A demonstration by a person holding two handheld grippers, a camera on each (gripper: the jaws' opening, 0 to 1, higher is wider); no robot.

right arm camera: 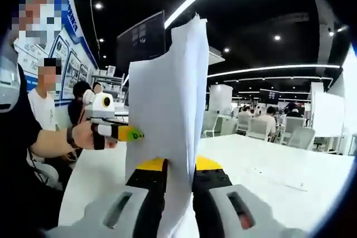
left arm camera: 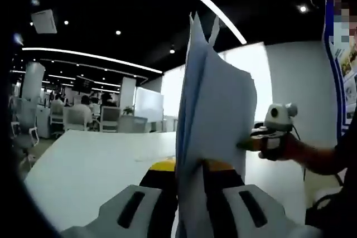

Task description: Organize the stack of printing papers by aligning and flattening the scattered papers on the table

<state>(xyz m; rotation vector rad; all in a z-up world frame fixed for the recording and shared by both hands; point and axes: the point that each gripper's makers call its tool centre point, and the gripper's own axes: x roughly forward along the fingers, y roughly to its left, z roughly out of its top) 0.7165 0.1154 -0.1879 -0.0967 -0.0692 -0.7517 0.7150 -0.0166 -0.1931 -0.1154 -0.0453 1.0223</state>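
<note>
The stack of thin white printing papers (left arm camera: 215, 115) stands up on edge, lifted above the big white table (left arm camera: 95, 165). Both grippers hold it, one at each end. The left gripper (left arm camera: 189, 193) has its two grey and black jaws squeezed tight on the sheets, and so does the right gripper (right arm camera: 178, 193). In the left gripper view, the right gripper pinches the far edge of the stack, with a hand (left arm camera: 290, 146) around it.

The top edges of the sheets do not line up; some corners poke out higher. So I think this is the lining-up step. Next, the stack likely needs a tap down on the table to even the edges, then to be laid flat.

I see no boxes, trays or other containers here.
</note>
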